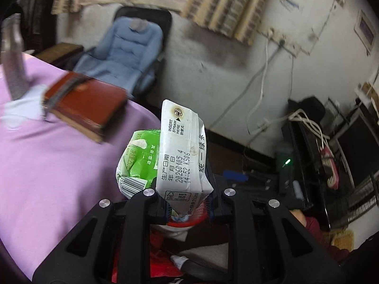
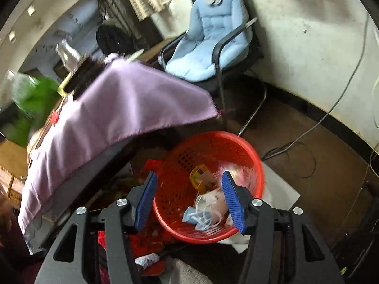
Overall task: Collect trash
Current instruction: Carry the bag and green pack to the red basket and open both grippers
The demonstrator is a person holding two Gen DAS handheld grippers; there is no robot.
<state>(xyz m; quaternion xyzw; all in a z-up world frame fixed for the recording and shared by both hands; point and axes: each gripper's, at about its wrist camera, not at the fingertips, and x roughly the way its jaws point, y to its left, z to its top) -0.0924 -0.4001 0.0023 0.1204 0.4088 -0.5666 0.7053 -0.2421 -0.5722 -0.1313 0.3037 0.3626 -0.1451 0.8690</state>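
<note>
A crushed green and white drink carton (image 1: pixel 175 156) stands upright between the jaws of my left gripper (image 1: pixel 187 203), which is shut on its lower end. Just below the carton shows a strip of the red basket's rim (image 1: pixel 182 223). In the right wrist view the red mesh basket (image 2: pixel 213 139) sits on the floor beside the table. It holds a blue face mask (image 2: pixel 199 215), crumpled white paper (image 2: pixel 210 198) and a yellow scrap (image 2: pixel 200 177). My right gripper (image 2: pixel 189 201) hangs over the basket, open, with nothing between its blue pads (image 2: pixel 146 198).
A table under a purple cloth (image 1: pixel 47 161) carries a red-brown book (image 1: pixel 87 104) and a silver bottle (image 1: pixel 14 59). A chair with a blue cushion (image 2: pixel 210 37) stands by the wall. Cables (image 2: pixel 291 146) trail over the brown floor. Black electronics (image 1: pixel 308 146) crowd the right side.
</note>
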